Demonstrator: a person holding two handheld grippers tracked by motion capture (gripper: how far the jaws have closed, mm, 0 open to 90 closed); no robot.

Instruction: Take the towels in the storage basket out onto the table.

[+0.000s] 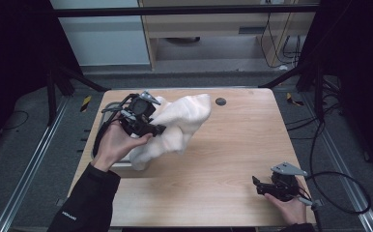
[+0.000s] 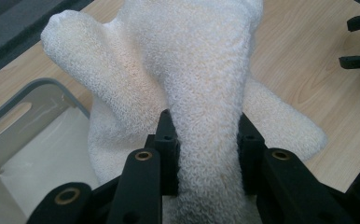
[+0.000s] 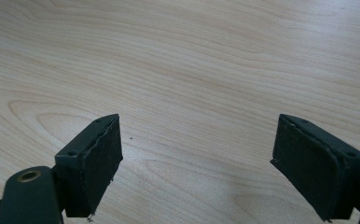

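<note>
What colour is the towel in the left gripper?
White towel, clearest in the left gripper view.

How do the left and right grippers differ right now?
The left gripper is clamped on the white towel, holding it above the table; the right gripper has its jaws spread wide with nothing between them. The left is up at the table's far left beside the clear bin; the right sits low at the near right corner. Both have black jaws.

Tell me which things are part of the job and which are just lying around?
In the job: towel, left gripper clamped on it, clear bin beside it.
Lying about: black disc on the table, right gripper open, resting.
</note>
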